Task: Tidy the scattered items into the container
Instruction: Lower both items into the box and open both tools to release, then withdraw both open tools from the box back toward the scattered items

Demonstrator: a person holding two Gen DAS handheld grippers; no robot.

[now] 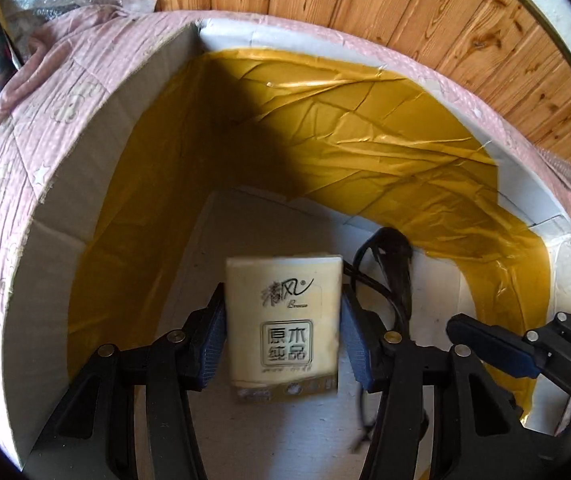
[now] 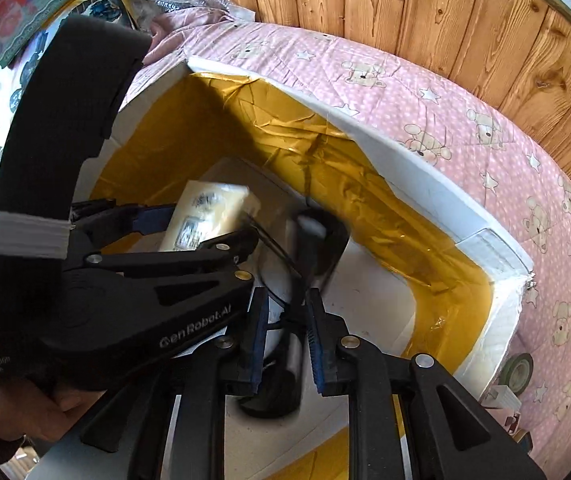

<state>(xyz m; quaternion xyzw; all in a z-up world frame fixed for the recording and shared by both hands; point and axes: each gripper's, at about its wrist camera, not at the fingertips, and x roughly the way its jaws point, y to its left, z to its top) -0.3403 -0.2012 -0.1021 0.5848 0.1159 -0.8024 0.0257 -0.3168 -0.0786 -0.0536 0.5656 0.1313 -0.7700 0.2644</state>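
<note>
The left gripper (image 1: 283,332) points steeply down into the box (image 1: 65,184), its 2 blue pads (image 1: 215,336) pressed on the long sides of the tissue pack (image 1: 283,320), whose long axis runs straight along the fingers, so the pack hangs just above the white floor and a release would likely drop it flat there. The right gripper (image 2: 285,332) is just right of it and equally deep in the box; its jaws stand a little apart around a dark cabled object (image 2: 309,252) that already looks to rest on the floor, though blur hides whether the pads touch it. The box has gold foil (image 1: 365,128) on its walls and sits on a pink star-printed blanket (image 2: 485,152) against a wooden plank wall (image 1: 405,4); a tape roll (image 2: 519,372) lies on the blanket outside the box's near right corner
</note>
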